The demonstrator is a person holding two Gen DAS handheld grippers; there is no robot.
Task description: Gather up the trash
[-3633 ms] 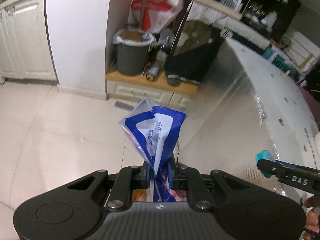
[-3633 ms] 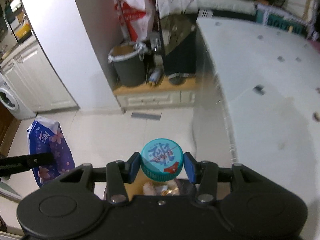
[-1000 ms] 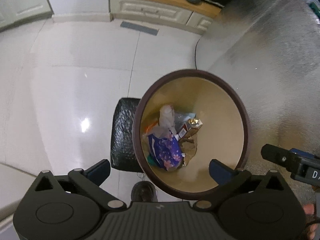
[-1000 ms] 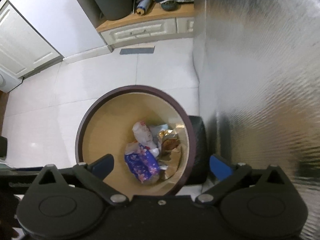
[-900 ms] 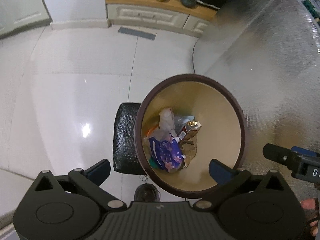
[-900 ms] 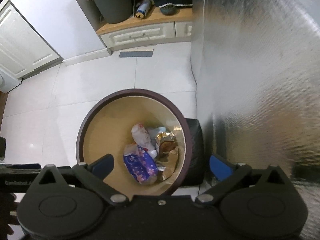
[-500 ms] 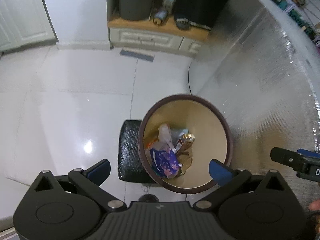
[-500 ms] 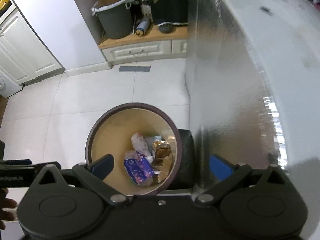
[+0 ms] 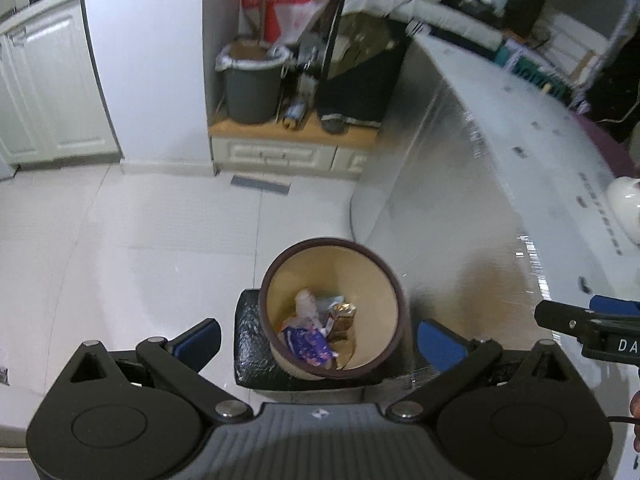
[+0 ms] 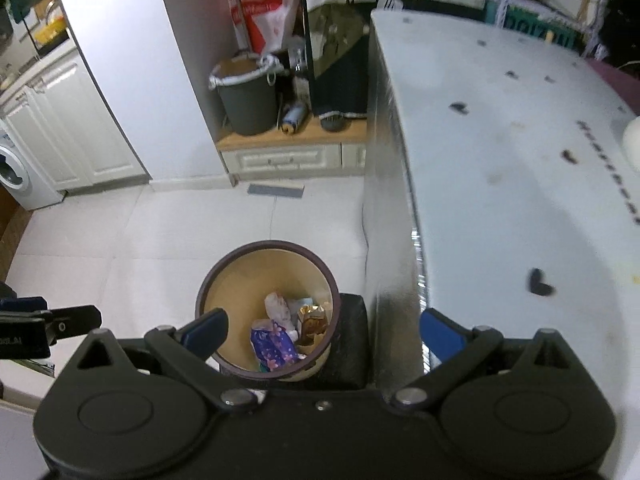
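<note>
White tiled floor (image 9: 132, 240) fills the left and centre of both views. White bench (image 10: 500, 184) runs along the right, its silvery side panel (image 9: 432, 184) dropping to the floor. White cabinet doors (image 9: 52, 88) at far left; washing machine (image 10: 16, 176) at the left edge of the right wrist view. Low wooden-topped drawer unit (image 9: 280, 148) at the back carries a grey bucket (image 9: 250, 84) with a white liner; a red-and-white plastic bag (image 9: 280, 0) hangs above it.

Round trash bin (image 9: 280, 280), dark brown rim, tan inside, stands upright on the floor just beside the bench's side panel. Black textured pad (image 9: 250, 344) sits under or beside its base, cannot tell which.

Trash lies at the bin bottom: purple flowered tissue pack (image 9: 308, 340), gold foil wrapper (image 9: 342, 312), crumpled white wrapper (image 9: 306, 304), all touching in one heap.

Left tongs (image 9: 318, 340) spread wide, blue pads apart, gripping nothing, hanging above the bin. Right tongs (image 10: 322, 332) likewise spread wide and empty, above the bin's bench-side rim. Each tong's tip shows at the edge of the other's view.

Small dark marks dot the bench top.
</note>
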